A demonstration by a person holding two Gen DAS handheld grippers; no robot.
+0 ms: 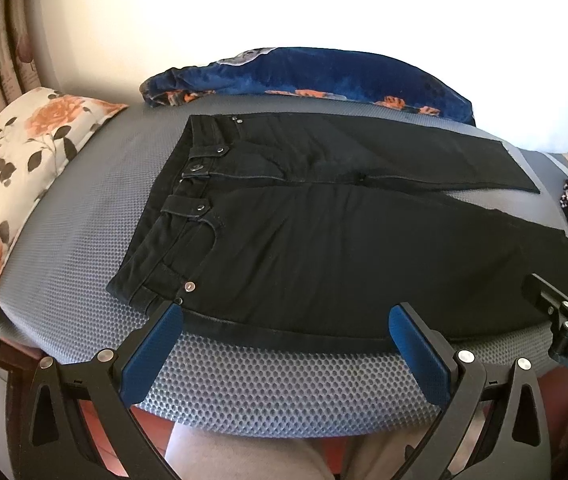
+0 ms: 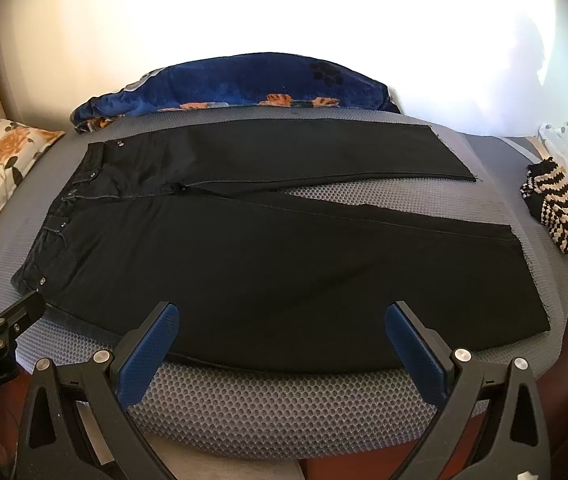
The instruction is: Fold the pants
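floral pillow [image 1: 16,184] cut off at left edge; blanket's [image 1: 323,76] far side hidden

Left hand-held gripper [image 1: 285,322], right hand-held gripper [image 2: 282,320] — black frames, blue pads, silver screws, white lettering.

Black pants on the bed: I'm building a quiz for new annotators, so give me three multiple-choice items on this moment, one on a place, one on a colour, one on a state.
1. Where does the waistband of the black pants lie?
A. toward the floral pillow
B. toward the striped knit item
C. hanging off the near edge

2. What colour is the blanket behind the pants?
A. plain red
B. deep blue with orange flowers
C. green

3. How do the two grippers stand?
A. both shut on cloth
B. one open, one shut
C. both open, holding nothing

Answers:
1 A, the buttoned waistband points at the floral pillow, the hems at the striped knit item.
2 B, the blanket is deep blue with orange blooms.
3 C, the left gripper and right gripper show wide jaws at the pants' near edge.
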